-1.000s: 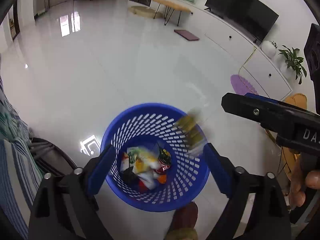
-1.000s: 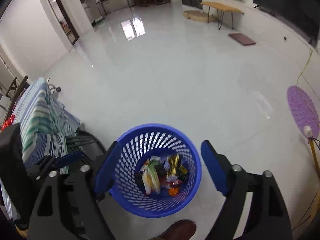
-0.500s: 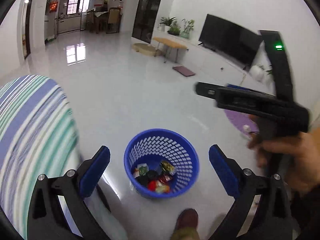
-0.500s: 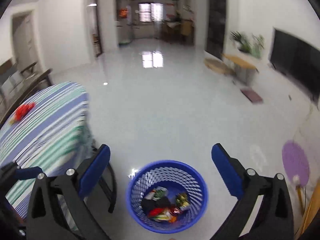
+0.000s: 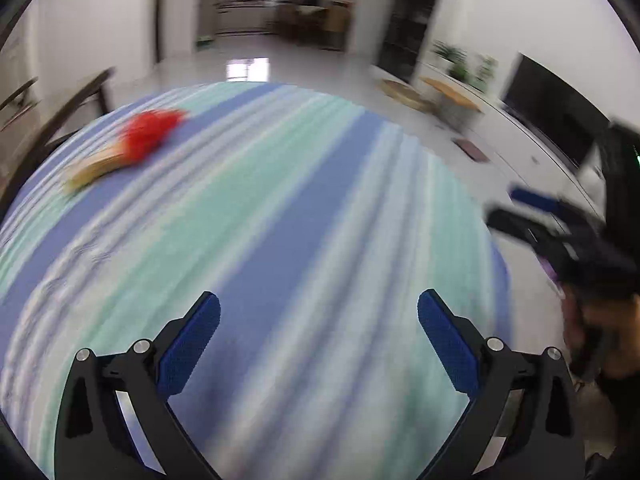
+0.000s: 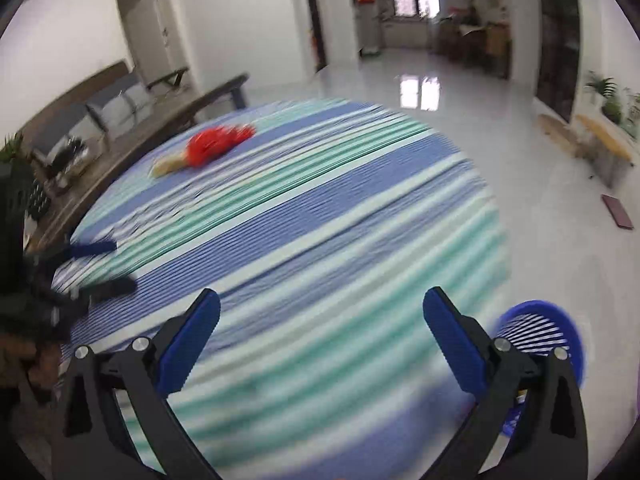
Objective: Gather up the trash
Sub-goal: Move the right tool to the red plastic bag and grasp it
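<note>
A red crumpled wrapper (image 5: 148,134) with a tan piece (image 5: 90,170) beside it lies at the far left of a round table under a blue, green and white striped cloth (image 5: 280,220). Both show in the right wrist view too, the wrapper (image 6: 214,142) far across the cloth (image 6: 320,220). My left gripper (image 5: 319,316) hangs open over the near part of the table, nothing between its fingers. My right gripper (image 6: 321,312) is open and empty as well. The blue perforated trash basket (image 6: 540,332) stands on the floor at the table's right edge, partly behind the right finger.
The other gripper and the hand holding it show at the right edge (image 5: 560,236) and at the left edge (image 6: 60,280). A dark wooden bench (image 6: 160,120) stands behind the table. Glossy white floor (image 6: 500,140) stretches right, with a TV (image 5: 556,116) and plants by the wall.
Both grippers have swung up and away from the basket, which filled both views, and now point over the striped table. The red wrapper has come into view. The views are motion-blurred.
</note>
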A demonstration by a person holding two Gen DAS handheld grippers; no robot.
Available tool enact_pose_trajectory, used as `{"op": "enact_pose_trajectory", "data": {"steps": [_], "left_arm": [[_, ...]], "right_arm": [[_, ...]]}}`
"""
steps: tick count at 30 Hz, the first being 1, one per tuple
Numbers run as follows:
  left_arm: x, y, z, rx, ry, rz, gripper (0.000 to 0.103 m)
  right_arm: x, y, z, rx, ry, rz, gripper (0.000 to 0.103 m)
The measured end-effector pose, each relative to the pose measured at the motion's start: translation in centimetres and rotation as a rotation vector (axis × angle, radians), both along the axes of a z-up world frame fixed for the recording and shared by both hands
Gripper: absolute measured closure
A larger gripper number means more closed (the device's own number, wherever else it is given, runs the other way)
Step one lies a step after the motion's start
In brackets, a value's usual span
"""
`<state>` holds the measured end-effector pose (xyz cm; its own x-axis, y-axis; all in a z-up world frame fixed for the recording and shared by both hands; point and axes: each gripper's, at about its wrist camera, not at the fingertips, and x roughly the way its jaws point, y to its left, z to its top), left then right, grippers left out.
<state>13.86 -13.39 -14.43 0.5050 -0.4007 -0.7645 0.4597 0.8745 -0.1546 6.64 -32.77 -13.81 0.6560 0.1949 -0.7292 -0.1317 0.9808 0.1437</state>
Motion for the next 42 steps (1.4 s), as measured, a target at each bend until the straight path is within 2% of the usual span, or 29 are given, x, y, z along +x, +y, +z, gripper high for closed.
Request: {"op": "enact_pose_trajectory", "data": {"steps": [4,8,11,14,17,18,21,24,27,28,30,32,38,40,42], "left_arm": [[3.2,5.8,0.4,0.046,0.006,0.063,0.005],[6.4,9.9,-0.3,0.095,0.024,0.100,0.005],[8.5,13.0,-1.2,0.104,0.032,0.134,0.005],[10.5,14.8,-2.1,0.102,0.020,0.193,0.005],[10.7,15.6,-2.8,0.082,0.039,0.216,0.005],[10.7,15.7,-3.1,0.079,0.044,0.219,0.005],[10.6,15.3,-3.1,0.089,0.037,0.201,0.005],[11.0,14.8,-3.2,0.097,0.039,0.201,0.005],[11.2,14.0,-3.4,0.145,0.036,0.204,0.005],[11.2,13.7,-3.5,0.165,0.035,0.203,0.005],[11.2,13.4,-3.6,0.182,0.032,0.201,0.005],[11.1,13.3,-3.6,0.181,0.033,0.201,0.005],[11.0,13.1,-3.7,0.187,0.031,0.204,0.004],[10.9,13.1,-3.7,0.187,0.032,0.205,0.004],[10.9,13.1,-3.7,0.187,0.032,0.205,0.004]], "right_arm": [[2.0,5.2,-1.6,-0.034,0.055,0.048,0.005],[4.3,7.9,-2.4,-0.074,0.087,0.049,0.005],[6.8,8.9,-1.9,-0.089,0.087,0.035,0.005],[9.9,10.2,-1.0,-0.061,0.087,0.046,0.005],[15.3,13.7,0.4,-0.022,0.073,0.098,0.005],[16.5,14.7,0.7,-0.013,0.072,0.111,0.008],[21.1,18.2,0.7,0.005,0.097,0.127,0.032],[24.0,20.0,-0.2,-0.011,0.119,0.073,0.033],[25.7,20.2,-1.1,-0.005,0.128,0.016,0.033],[26.1,20.0,-1.5,0.008,0.139,0.012,0.040],[26.4,19.4,-2.2,0.035,0.168,0.025,0.053],[26.0,18.4,-1.9,0.046,0.156,0.031,0.059],[21.8,14.8,-0.4,-0.003,0.123,0.110,0.060],[18.9,13.8,0.2,-0.055,0.126,0.198,0.059],[16.0,12.8,0.3,-0.065,0.137,0.277,0.059]]}}
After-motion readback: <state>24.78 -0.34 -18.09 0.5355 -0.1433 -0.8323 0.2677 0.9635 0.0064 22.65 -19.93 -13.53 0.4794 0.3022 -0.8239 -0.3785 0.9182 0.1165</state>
